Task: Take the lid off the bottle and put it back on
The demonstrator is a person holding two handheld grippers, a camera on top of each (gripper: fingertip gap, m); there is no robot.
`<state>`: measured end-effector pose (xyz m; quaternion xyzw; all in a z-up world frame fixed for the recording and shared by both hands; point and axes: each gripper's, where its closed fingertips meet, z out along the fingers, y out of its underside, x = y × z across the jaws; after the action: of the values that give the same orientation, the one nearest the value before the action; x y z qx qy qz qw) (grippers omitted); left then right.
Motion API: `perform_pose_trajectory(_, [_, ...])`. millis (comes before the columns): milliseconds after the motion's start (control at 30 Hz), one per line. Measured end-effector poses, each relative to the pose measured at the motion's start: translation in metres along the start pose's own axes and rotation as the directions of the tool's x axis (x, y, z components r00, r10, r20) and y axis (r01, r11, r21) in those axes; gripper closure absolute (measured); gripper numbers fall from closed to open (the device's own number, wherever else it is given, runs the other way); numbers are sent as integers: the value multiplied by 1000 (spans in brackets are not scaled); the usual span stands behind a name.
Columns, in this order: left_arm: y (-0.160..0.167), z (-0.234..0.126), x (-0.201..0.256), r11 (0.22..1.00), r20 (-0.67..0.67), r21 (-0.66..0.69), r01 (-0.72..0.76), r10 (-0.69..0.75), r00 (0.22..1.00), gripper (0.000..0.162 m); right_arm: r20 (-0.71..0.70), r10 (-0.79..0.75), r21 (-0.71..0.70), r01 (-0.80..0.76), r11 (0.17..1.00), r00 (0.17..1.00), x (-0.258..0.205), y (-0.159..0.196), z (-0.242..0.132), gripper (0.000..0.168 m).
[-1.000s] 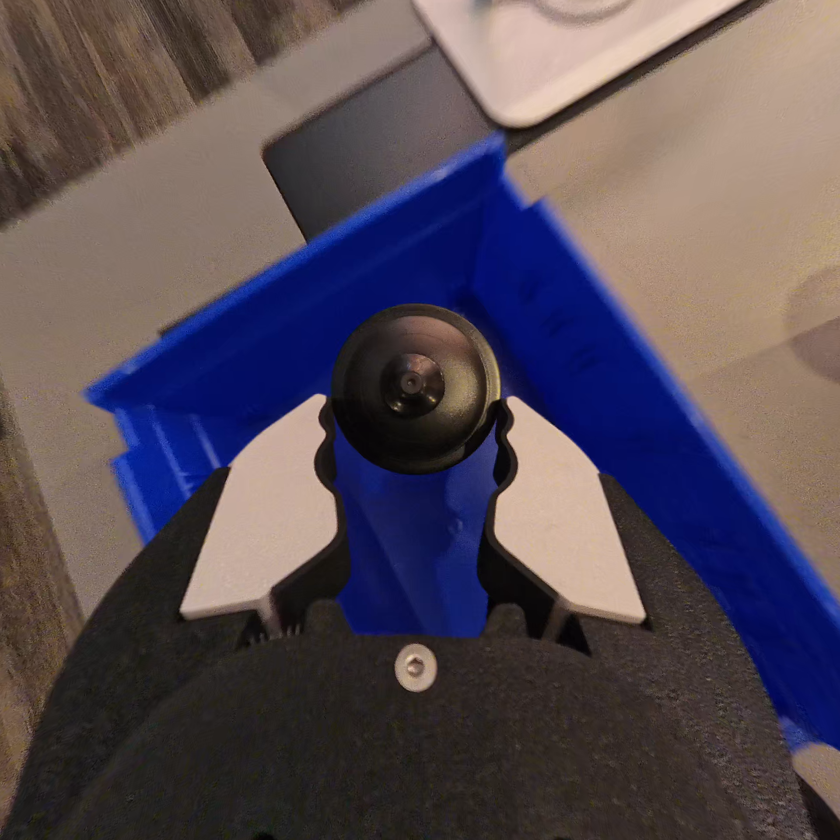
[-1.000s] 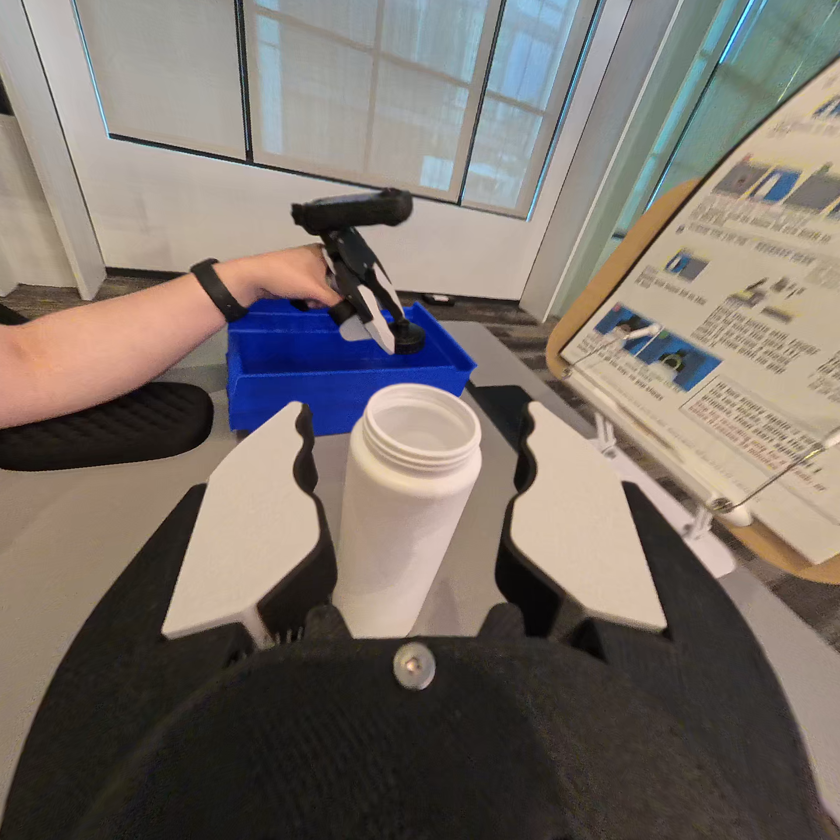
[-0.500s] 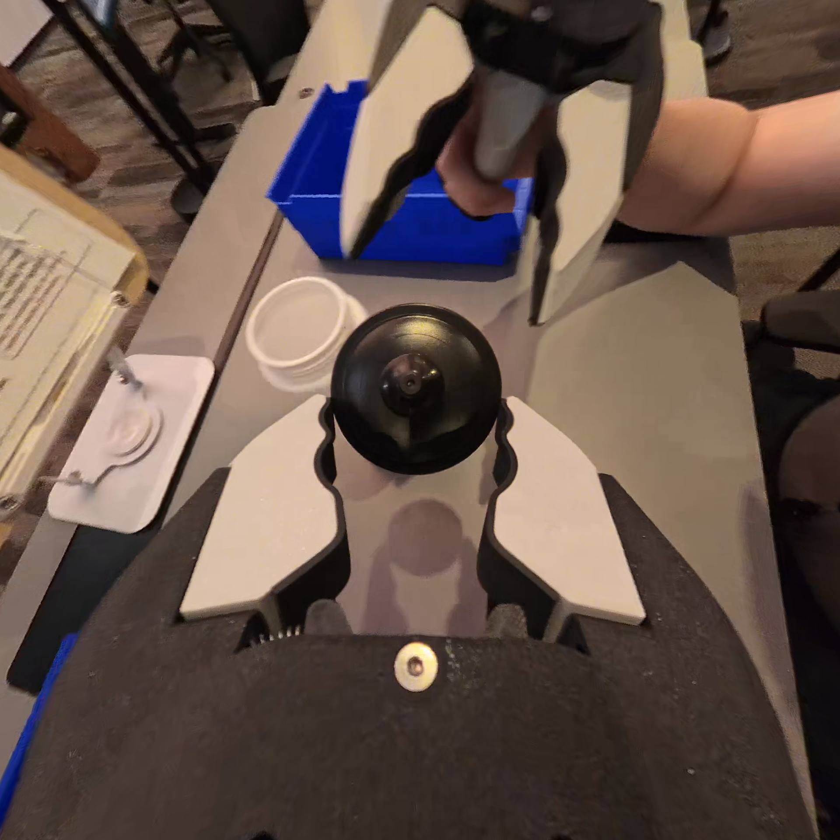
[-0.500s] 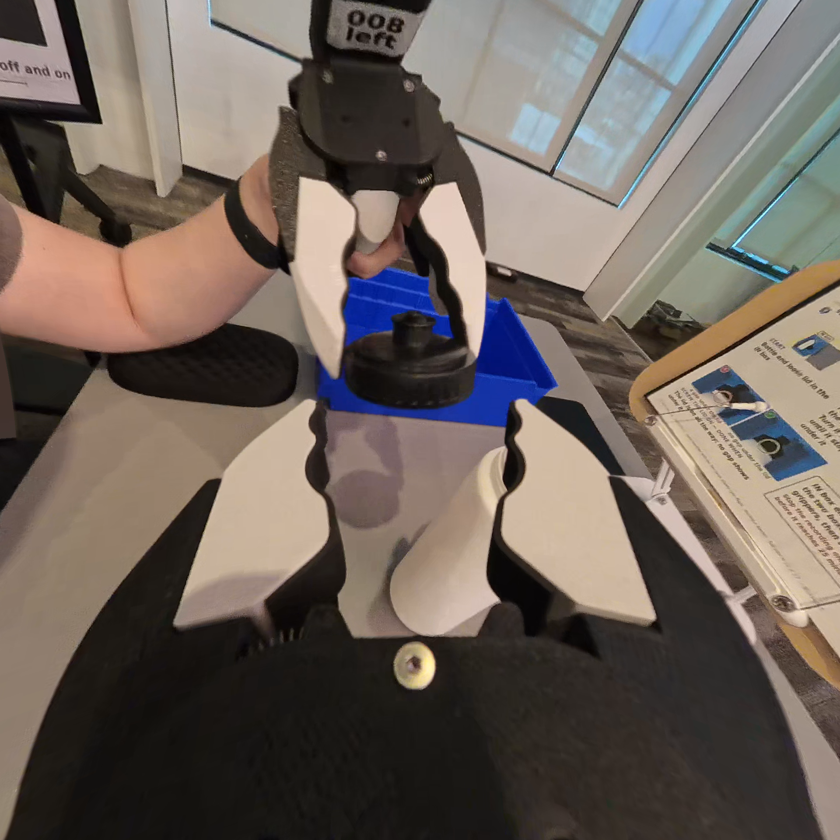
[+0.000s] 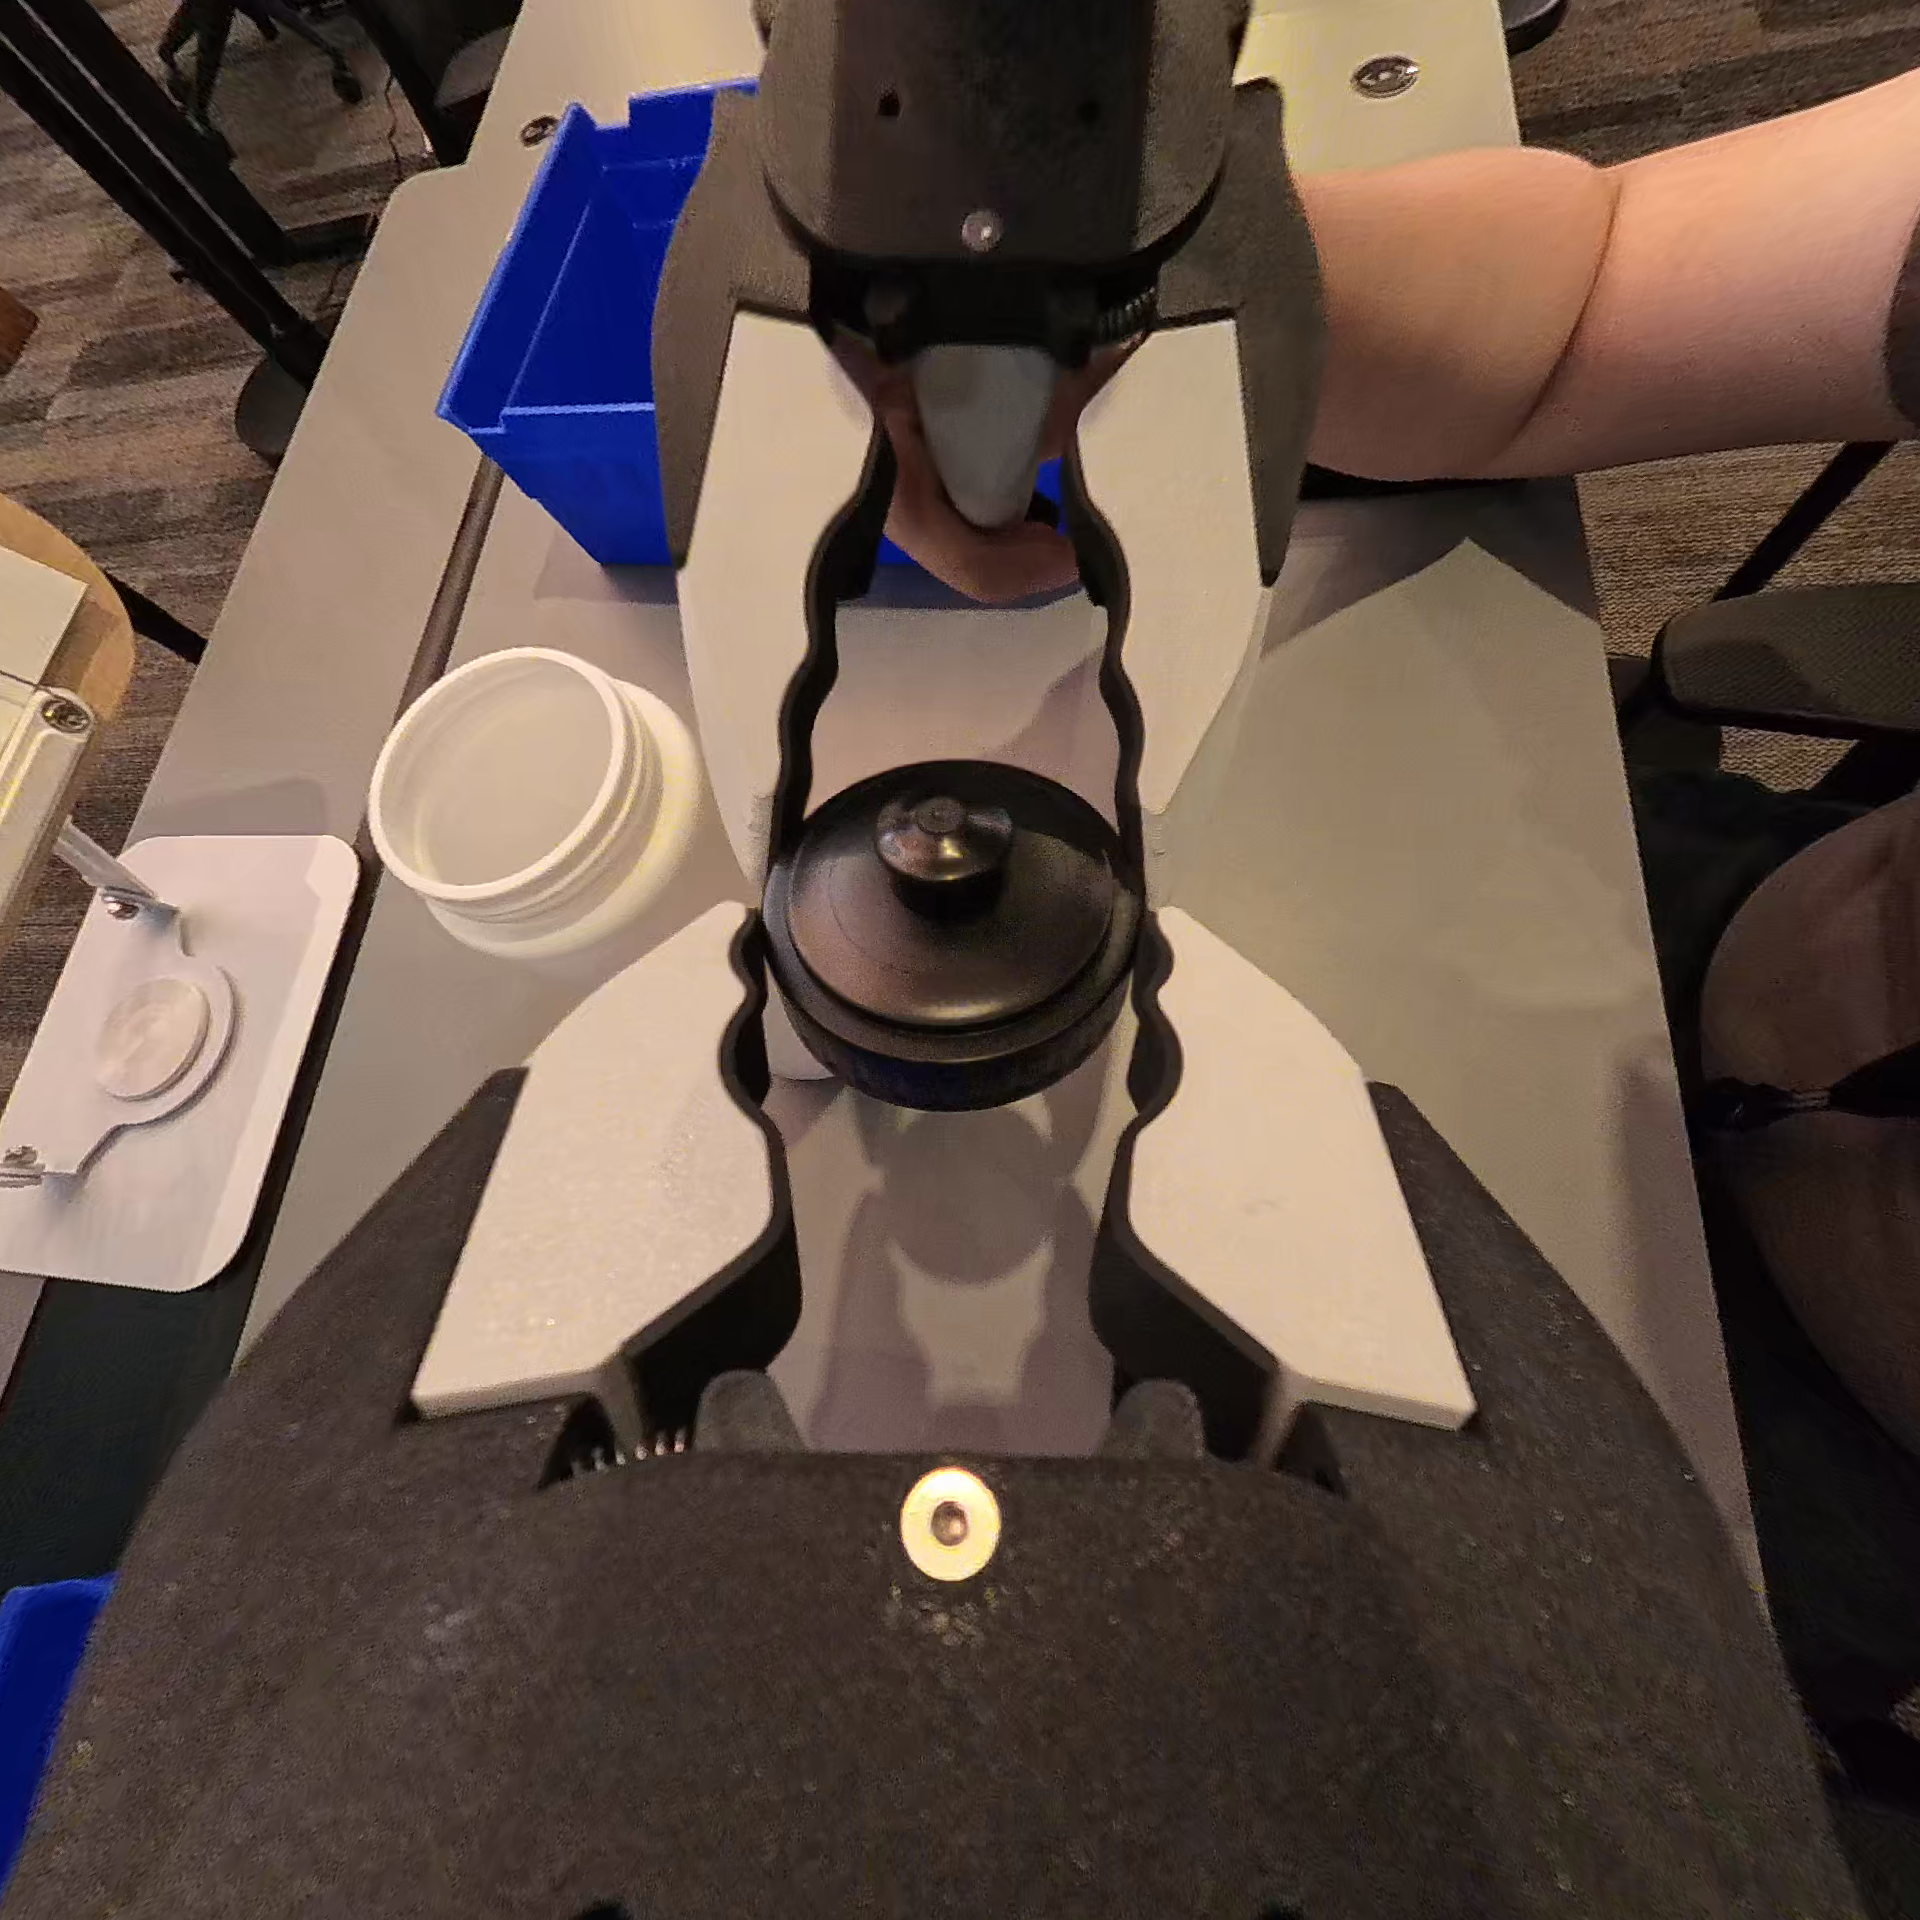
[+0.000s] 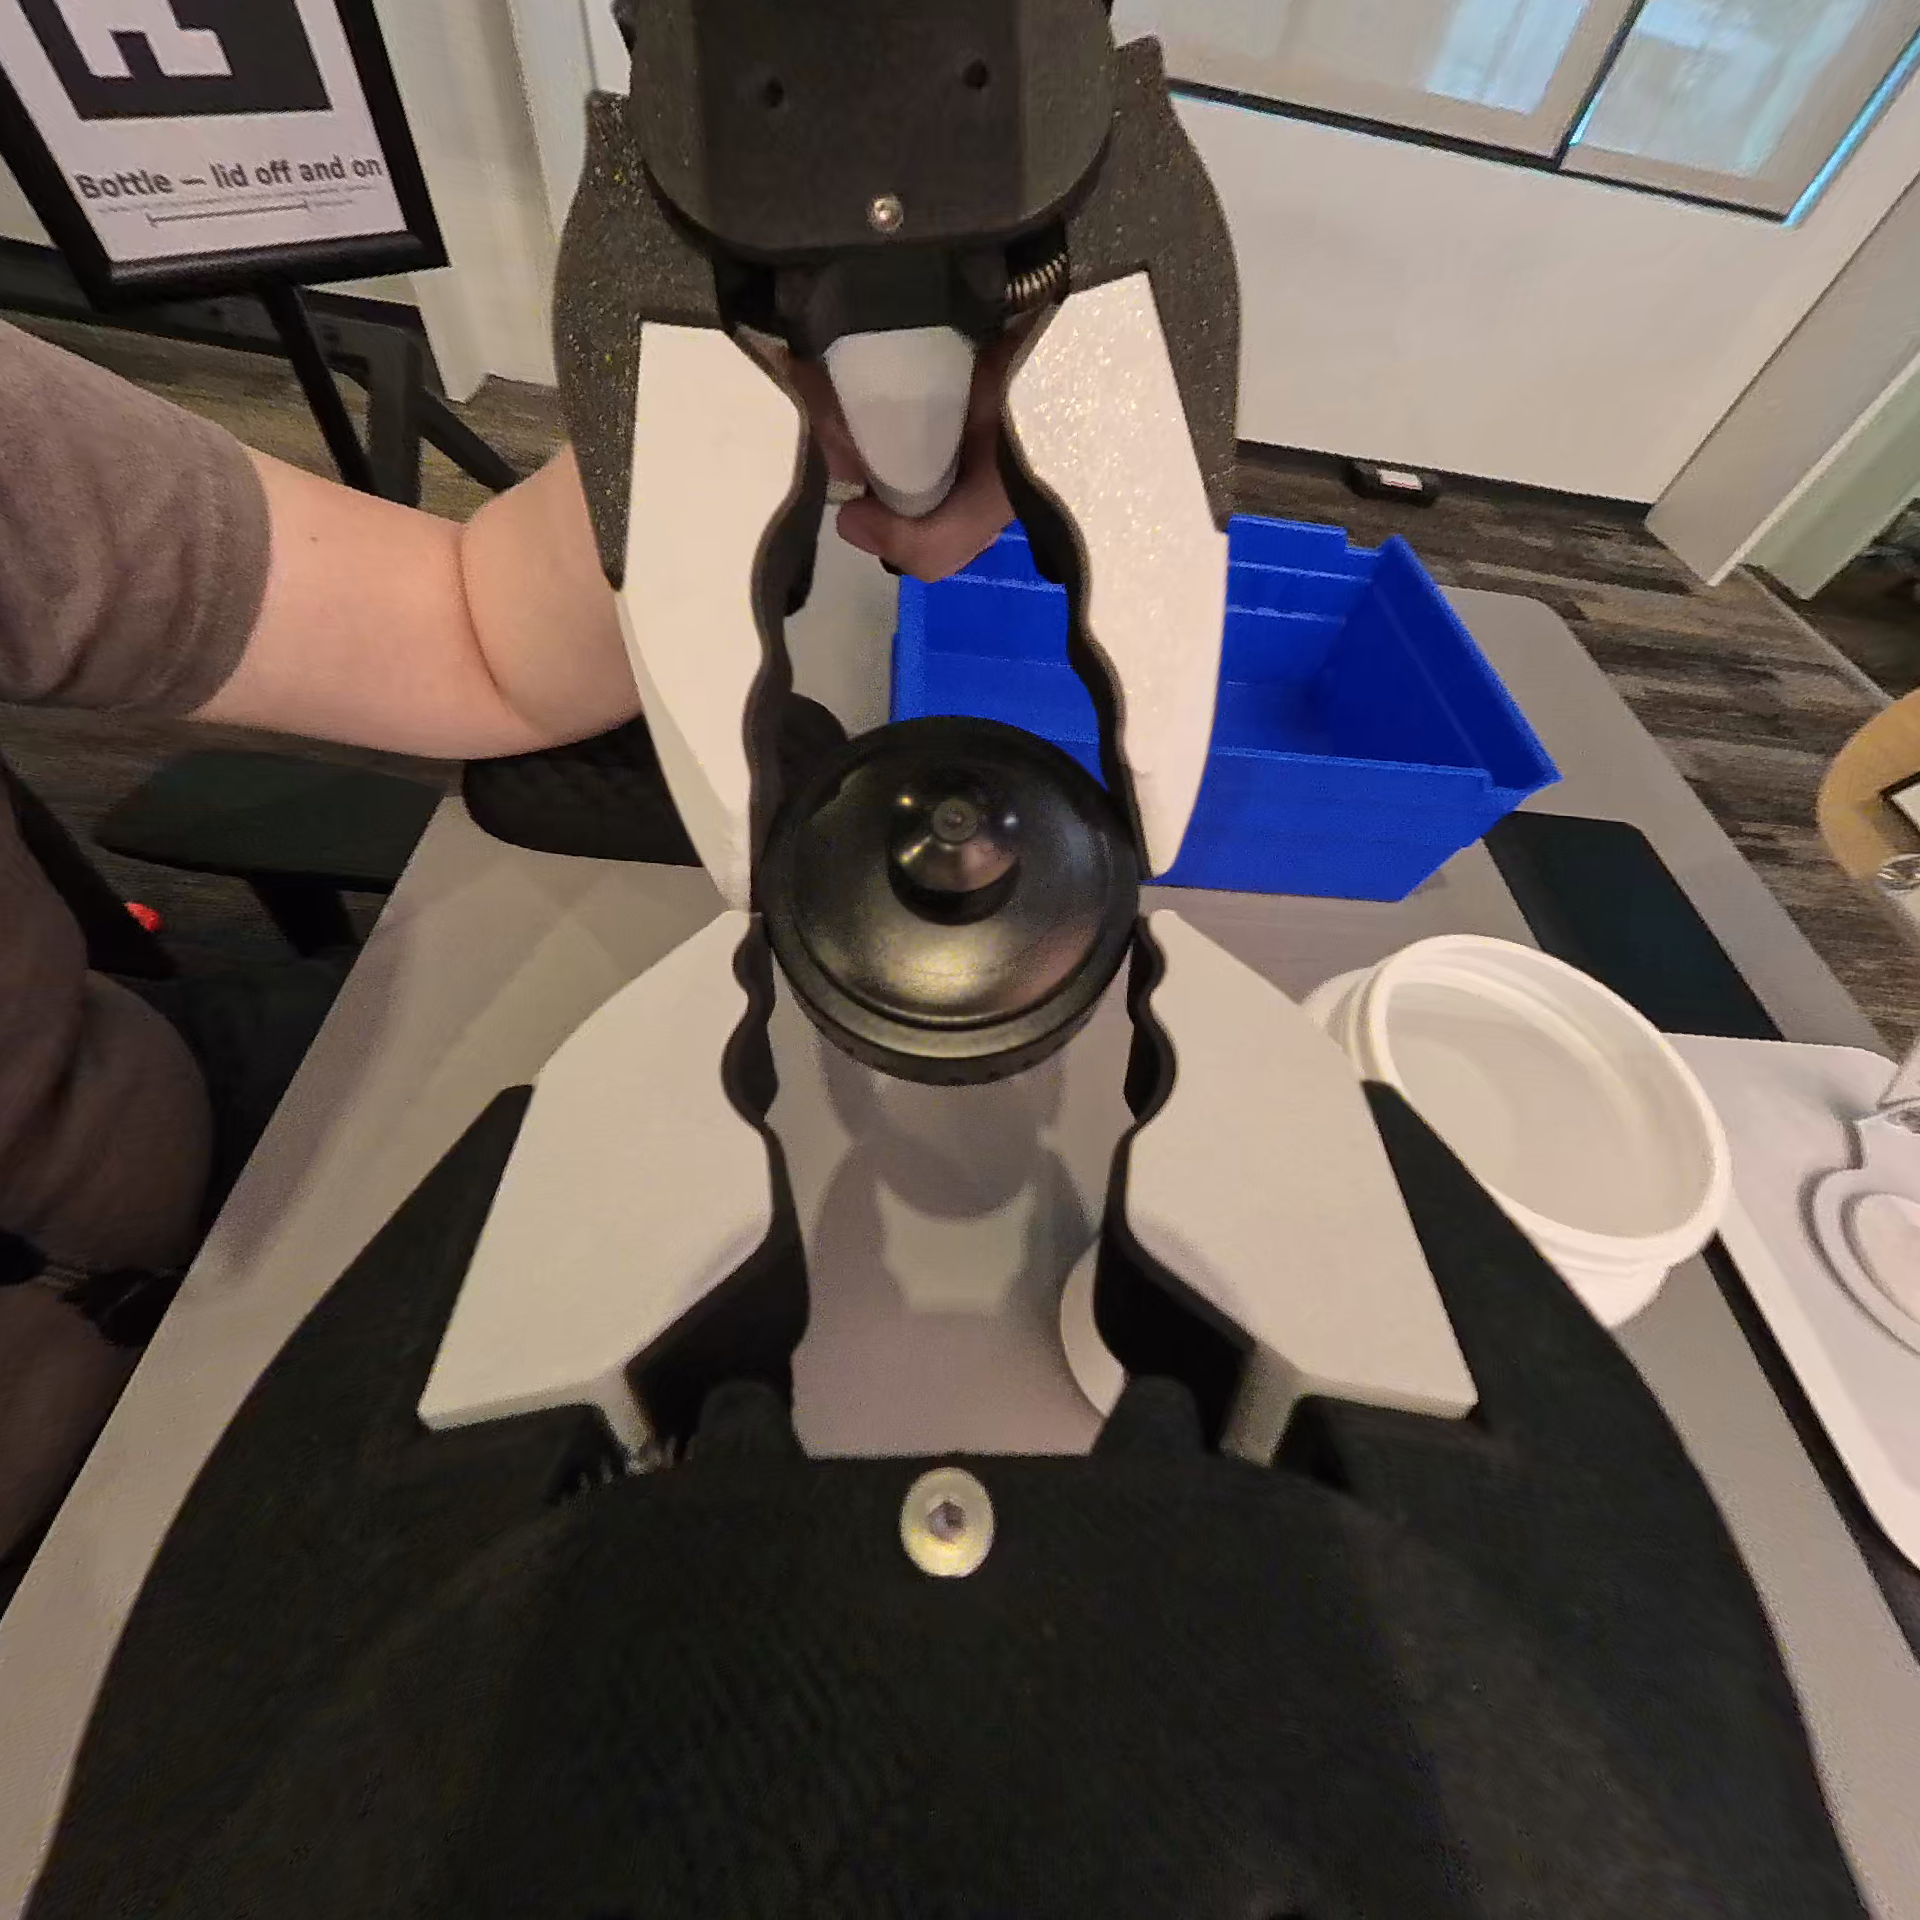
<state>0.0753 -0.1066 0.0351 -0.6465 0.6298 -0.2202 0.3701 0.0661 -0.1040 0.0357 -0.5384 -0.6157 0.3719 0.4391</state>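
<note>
Right gripper [image 6: 943, 935] now flanks the lid [image 5: 925, 977] held by left gripper [image 5: 948, 925].

Framed sign [image 6: 223, 135] at back bears printed text, perhaps coded marker above.

An office-like test room: grey table [image 6: 499, 997], carpet-tile floor [image 6: 1704, 613], glass-panelled doors [image 6: 1621, 94] at one o'clock, a framed sign [image 6: 218, 135] on a stand at eleven o'clock, blue parts bin [image 6: 1351, 790].
</note>
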Motion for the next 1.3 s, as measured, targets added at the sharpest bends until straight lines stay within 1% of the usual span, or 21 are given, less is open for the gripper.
perform_pose_trajectory(100, [-2, -4, -3, 1000, 29, 9, -6, 6, 1000, 94, -18, -5, 35, 6, 999, 1000, 3, -4, -1, 101])
perform_pose_trajectory(167, [-5, -7, -2, 1000, 17, 31, 2, -2, 1000, 94, -8, 0, 42, 0, 999, 1000, 2, -5, -2, 100])
perform_pose_trajectory(367, [-14, -14, 3, 996, -14, 89, 5, -4, 1000, 94, -21, -69, 124, 71, 990, 997, -3, -19, -6, 102])
perform_pose_trajectory(533, [-21, -18, 3, 990, -3, 141, -8, 9, 1000, 94, -40, -96, 150, 101, 984, 995, -4, -25, -10, 102])
perform_pose_trajectory(567, [-23, -21, 3, 987, -1, 160, -7, 8, 1000, 93, -50, -105, 147, 112, 983, 993, -3, -26, -11, 102])
perform_pose_trajectory(633, [-27, -26, -3, 980, 23, 200, 2, -7, 1000, 84, -81, -123, 159, 135, 978, 989, -1, -30, -15, 102])
perform_pose_trajectory(700, [-29, -30, -10, 973, 51, 230, -3, -9, 999, 82, -100, -121, 172, 137, 976, 988, 2, -34, -21, 102])
perform_pose_trajectory(733, [-30, -31, -13, 968, 57, 249, -11, -4, 998, 83, -109, -116, 175, 134, 976, 987, 4, -35, -24, 102])
perform_pose_trajectory(833, [-37, -34, -13, 948, 50, 317, -30, 15, 999, 97, -118, -97, 194, 119, 974, 988, 9, -37, -31, 102])
perform_pose_trajectory(867, [-38, -33, -12, 944, 46, 328, -30, 16, 999, 99, -118, -94, 200, 117, 973, 989, 9, -38, -33, 102])
perform_pose_trajectory(967, [-37, -25, -11, 947, 35, 320, -24, 14, 999, 97, -120, -102, 199, 125, 972, 988, 9, -39, -35, 102])
perform_pose_trajectory(1067, [-36, -17, -10, 952, 30, 304, -22, 13, 999, 92, -112, -112, 178, 130, 975, 987, 7, -37, -33, 102])
perform_pose_trajectory(1300, [-37, -14, -9, 949, 16, 314, -12, 8, 1000, 95, -119, -117, 158, 136, 978, 986, 8, -35, -34, 102])
